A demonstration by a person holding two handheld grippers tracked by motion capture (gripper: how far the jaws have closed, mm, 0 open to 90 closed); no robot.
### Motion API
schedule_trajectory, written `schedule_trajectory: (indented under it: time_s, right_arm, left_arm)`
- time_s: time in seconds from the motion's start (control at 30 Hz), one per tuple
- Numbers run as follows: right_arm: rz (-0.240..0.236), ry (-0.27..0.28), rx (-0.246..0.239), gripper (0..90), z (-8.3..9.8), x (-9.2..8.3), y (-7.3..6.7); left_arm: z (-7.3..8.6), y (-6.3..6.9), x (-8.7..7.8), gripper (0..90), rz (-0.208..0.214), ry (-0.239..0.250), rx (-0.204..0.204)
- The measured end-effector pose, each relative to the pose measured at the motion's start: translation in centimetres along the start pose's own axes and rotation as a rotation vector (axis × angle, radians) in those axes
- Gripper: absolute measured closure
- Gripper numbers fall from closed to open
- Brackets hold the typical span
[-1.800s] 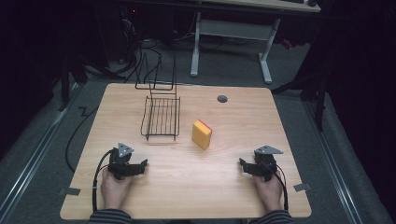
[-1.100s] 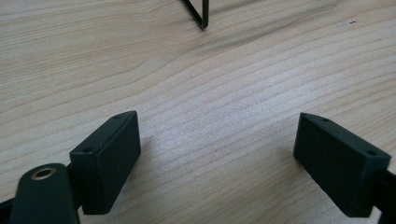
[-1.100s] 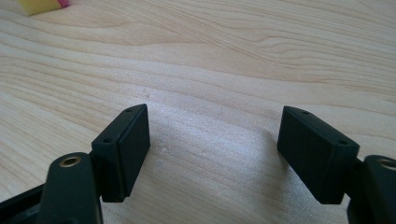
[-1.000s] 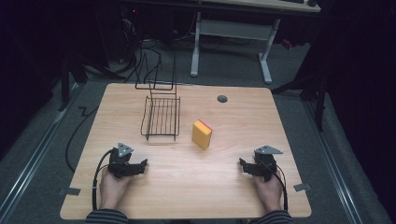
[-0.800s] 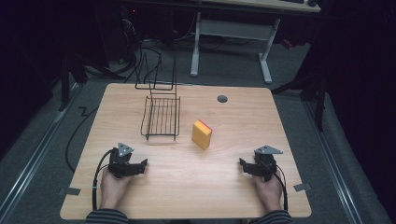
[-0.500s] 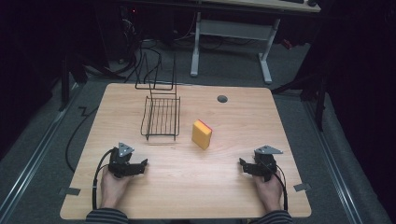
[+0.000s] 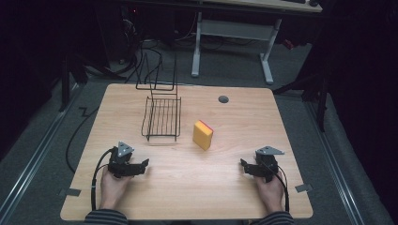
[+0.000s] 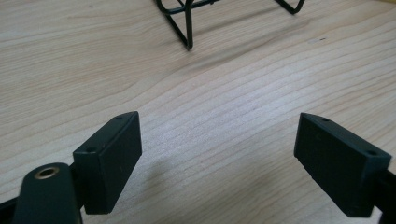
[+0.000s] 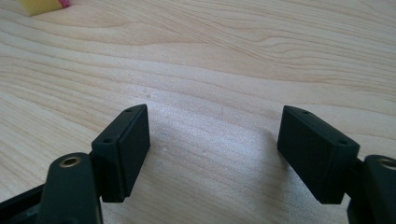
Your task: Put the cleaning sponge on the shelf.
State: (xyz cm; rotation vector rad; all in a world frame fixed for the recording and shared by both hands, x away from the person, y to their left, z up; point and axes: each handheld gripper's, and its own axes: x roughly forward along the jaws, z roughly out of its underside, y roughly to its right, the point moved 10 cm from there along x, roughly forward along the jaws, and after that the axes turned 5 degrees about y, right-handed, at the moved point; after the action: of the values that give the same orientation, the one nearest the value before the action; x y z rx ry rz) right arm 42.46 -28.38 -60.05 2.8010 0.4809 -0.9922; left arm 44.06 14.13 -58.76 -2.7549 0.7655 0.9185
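Two grippers rest low on the wooden surface [image 7: 234,117] in the high view, each in a hand: the left gripper [image 7: 141,165] near the left front, the right gripper [image 7: 245,165] near the right front, well apart. Ahead of the left jaws stands a black wire rack [image 7: 162,117]; just beside it, ahead and between both pairs of jaws, a yellow sponge [image 7: 202,134] with a pink edge stands tilted. Farther off is a small grey round cap [image 7: 223,99] set in the surface.

Left gripper view: the left gripper [image 8: 219,154] has its jaws spread wide with bare wood between them; the rack's feet [image 8: 187,28] stand ahead of them.

Right gripper view: the right gripper [image 9: 212,140] likewise has jaws spread apart, holding nothing. The sponge's corner [image 9: 39,5] shows far ahead, off to the left jaw's side.
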Motion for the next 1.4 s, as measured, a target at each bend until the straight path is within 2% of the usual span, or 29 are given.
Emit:
schedule_trajectory:
  time_s: [0.2, 0.33, 0.4, 0.67, 0.93, 1.33, 1.4]
  right_arm:
    - [0.000, 0.000, 0.000, 25.6, 0.0, 0.0, 0.0]
    - [0.000, 0.000, 0.000, 25.6, 0.0, 0.0, 0.0]
    - [0.000, 0.000, 0.000, 25.6, 0.0, 0.0, 0.0]
    - [0.000, 0.000, -0.002, 25.6, 0.0, 0.0, 0.0]
    - [0.000, 0.000, 0.000, 25.6, 0.0, 0.0, 0.0]
    - [0.000, 0.000, 0.000, 25.6, 0.0, 0.0, 0.0]
    - [0.000, 0.000, 0.000, 25.6, 0.0, 0.0, 0.0]
  left_arm:
    - [-0.6, 0.6, -0.3, 14.9, 0.022, 0.008, 0.003]
    - [-0.9, 0.8, -0.4, 13.8, 0.021, 0.005, 0.011]
    - [-1.2, 1.1, -0.5, 13.2, 0.041, 0.007, 0.005]
    - [-1.8, 1.9, -0.8, 12.7, 0.063, 0.010, 0.012]
    - [-2.9, 3.1, -0.9, 12.3, 0.080, 0.021, 0.046]
    - [-4.1, 4.6, -0.3, 10.4, 0.107, 0.020, 0.071]
    - [-4.3, 4.8, -0.3, 10.2, 0.117, 0.028, 0.066]
